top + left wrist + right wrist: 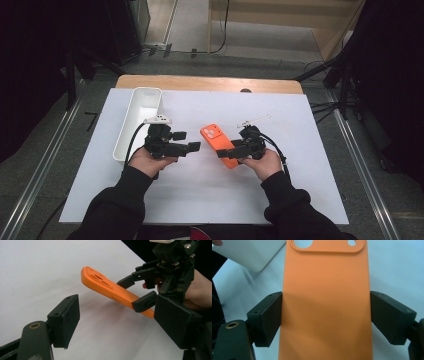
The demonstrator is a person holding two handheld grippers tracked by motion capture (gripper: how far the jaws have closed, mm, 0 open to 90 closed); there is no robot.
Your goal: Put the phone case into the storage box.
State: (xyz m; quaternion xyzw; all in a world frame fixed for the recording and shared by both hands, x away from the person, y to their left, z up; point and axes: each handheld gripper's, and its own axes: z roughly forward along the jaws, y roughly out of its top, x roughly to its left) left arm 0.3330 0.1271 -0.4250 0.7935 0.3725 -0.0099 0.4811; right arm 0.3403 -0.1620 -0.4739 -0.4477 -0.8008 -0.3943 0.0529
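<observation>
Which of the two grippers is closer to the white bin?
Left. The left gripper sits just beside the white bin, near its front end. The right gripper is farther off, clamped on the orange phone case.

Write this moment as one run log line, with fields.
right hand-held gripper: shut on orange phone case, tilted above table | left hand-held gripper: open, empty, beside case | white bin: left

Orange phone case (220,145) — camera cutout up, tilted off the table
</observation>
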